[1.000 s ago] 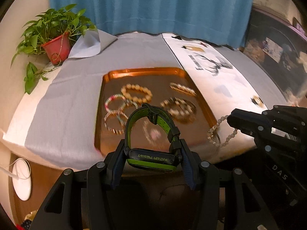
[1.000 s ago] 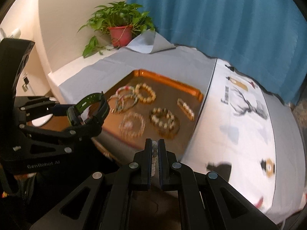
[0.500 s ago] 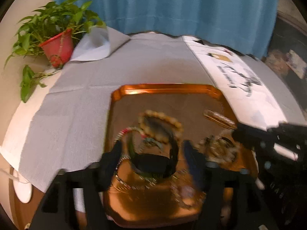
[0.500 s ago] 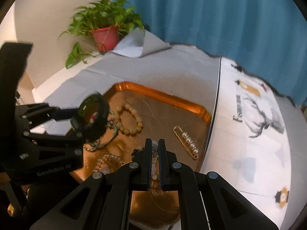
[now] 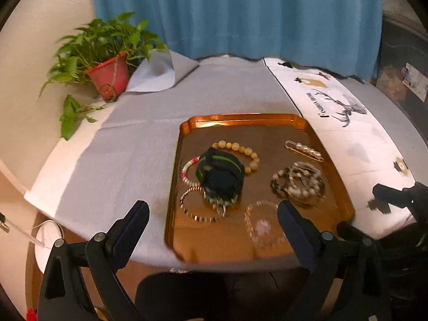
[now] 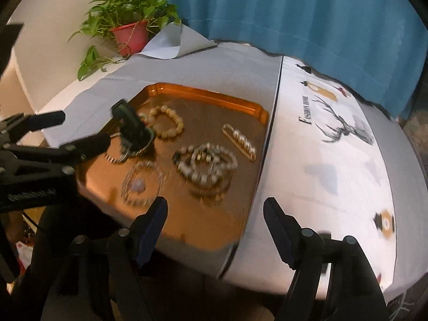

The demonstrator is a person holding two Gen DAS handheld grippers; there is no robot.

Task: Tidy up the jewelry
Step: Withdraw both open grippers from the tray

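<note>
Watch (image 5: 220, 177) free (both tongs opening)

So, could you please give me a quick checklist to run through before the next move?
1. Watch in the copper tray, lying on other bracelets: ok.
2. Left gripper opening, nothing between its fingers: ok.
3. Right gripper opening, nothing between its fingers: ok.
4. Pearl clip lying apart from the rest: ok.
5. Jewelry left outside the tray: cannot tell.
</note>
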